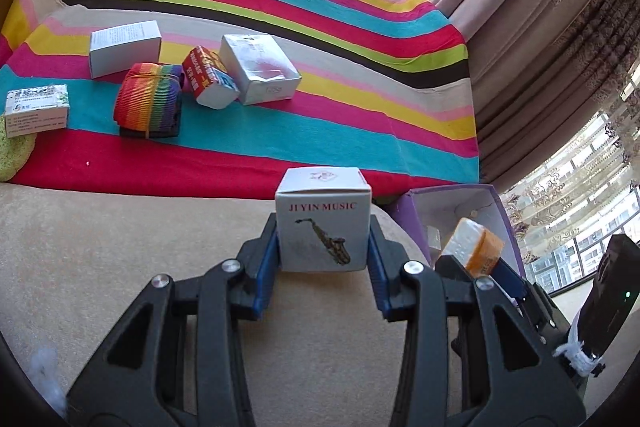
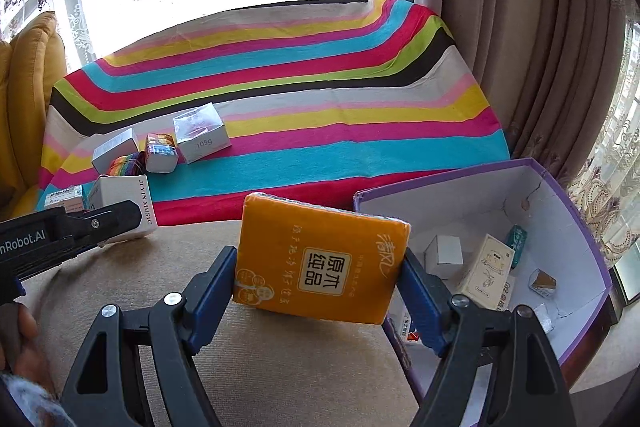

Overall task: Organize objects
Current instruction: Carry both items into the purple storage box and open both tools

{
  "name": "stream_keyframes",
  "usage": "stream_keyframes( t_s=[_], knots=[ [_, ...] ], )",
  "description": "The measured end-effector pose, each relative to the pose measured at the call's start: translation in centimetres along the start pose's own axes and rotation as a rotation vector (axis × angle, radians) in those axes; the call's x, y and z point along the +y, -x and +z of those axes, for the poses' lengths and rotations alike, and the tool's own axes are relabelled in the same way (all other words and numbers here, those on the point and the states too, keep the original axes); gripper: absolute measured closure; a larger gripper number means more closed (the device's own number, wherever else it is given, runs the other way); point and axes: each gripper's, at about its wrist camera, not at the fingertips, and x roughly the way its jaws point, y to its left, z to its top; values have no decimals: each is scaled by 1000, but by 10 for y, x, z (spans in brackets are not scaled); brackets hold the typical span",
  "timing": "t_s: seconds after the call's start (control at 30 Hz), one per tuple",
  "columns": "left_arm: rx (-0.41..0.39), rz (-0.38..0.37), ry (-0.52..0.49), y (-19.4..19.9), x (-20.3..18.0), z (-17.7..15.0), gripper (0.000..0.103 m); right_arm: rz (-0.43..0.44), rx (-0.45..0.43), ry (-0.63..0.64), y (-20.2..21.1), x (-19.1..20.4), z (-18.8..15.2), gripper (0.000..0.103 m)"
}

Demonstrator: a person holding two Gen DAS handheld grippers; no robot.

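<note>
- So the left gripper (image 1: 324,247) has its blue pads pressed on both sides of a small white cardboard cube box with "JI YIN MUSIC" and a saxophone printed on it (image 1: 323,223). It's lifted over the beige cushion (image 1: 140,235), upright, print facing the camera. Being a cube, it has no real long axis.
- The right gripper (image 2: 316,283) is clamped wide on a flat orange tissue pack with a white label (image 2: 320,263), held by its two short edges. Its long axis runs across between the pads, tilted a bit down to the right.
- Just right of that pack is an open purple-rimmed cardboard box with a white inside (image 2: 568,211). It holds a few small cartons already, with bare floor showing between them.
- Further back, on the rainbow-striped blanket (image 1: 320,39): two silver-white boxes (image 1: 256,67), a red-and-white carton (image 1: 208,79), and a rainbow-striped folded strap (image 1: 150,99), all clustered together. The blanket right of them is open.
</note>
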Motion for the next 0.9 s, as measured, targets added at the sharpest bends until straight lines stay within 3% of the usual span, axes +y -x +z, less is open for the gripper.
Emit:
stream_keyframes(
  t_s=[0.67, 0.9],
  knots=[
    [133, -202, -203, -57, -111, -19, 59, -228, -30, -180, 27, -147, 4, 24],
    [109, -287, -266, -67, -145, -13, 58, -309, -47, -231, 34, -184, 2, 24]
  ],
)
